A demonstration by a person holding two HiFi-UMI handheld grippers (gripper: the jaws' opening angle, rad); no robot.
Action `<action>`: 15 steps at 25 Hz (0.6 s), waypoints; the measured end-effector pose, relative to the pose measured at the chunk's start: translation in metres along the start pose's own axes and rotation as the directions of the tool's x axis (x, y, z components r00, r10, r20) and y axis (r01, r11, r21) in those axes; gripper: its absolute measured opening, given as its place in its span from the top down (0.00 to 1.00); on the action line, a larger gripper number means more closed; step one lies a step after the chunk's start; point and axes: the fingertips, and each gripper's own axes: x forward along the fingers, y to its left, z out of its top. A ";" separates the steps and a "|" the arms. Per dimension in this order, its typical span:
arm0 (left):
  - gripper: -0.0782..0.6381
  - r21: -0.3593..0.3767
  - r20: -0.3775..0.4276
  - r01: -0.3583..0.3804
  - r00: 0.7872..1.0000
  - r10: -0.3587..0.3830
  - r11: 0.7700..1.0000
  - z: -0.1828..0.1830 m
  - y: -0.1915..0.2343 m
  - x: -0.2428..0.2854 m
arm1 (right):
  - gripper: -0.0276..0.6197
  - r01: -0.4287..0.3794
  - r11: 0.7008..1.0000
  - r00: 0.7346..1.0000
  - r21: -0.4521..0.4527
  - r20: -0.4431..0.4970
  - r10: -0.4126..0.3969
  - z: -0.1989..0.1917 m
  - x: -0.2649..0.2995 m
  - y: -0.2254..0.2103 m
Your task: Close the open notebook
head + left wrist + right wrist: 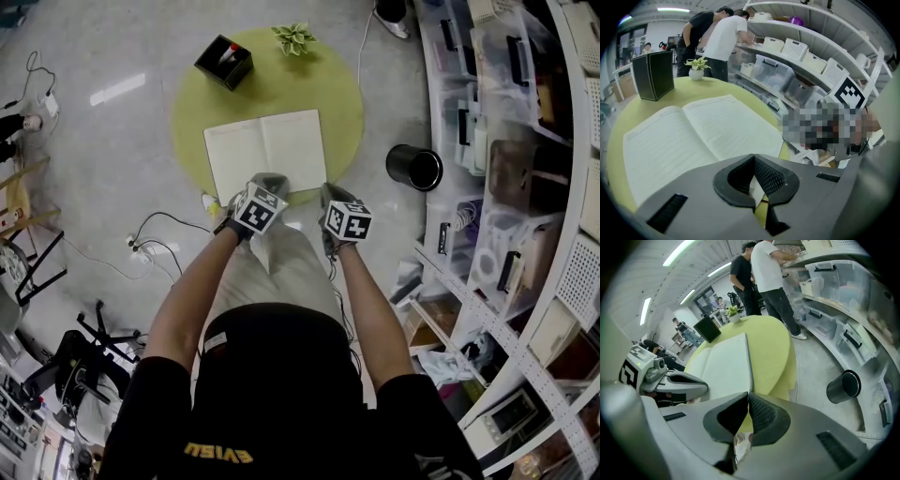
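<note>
Notebook (pixel 265 150) lying open on table (pixel 342 103), spine running away from person. Right gripper (pixel 748 395) being held shut on near right corner, apparently pinching it. Left gripper (pixel 753 158) being held shut near spine. Leftward fold over spine being called for.

Bare tabletop (pixel 342 103) is left to the right of the open notebook (pixel 265 150) – the far rim is taken up by a black box (pixel 225 62) and a small potted plant (pixel 295 38); the floor gap before the curved shelving (pixel 525 216) is narrowed by a black bin (pixel 413 167)
</note>
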 end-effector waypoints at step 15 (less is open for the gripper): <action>0.87 -0.344 0.127 -0.098 0.981 0.150 0.934 -0.045 0.032 -0.060 | 0.94 0.006 0.999 1.000 0.047 0.020 -0.007 0.002 0.000 -0.003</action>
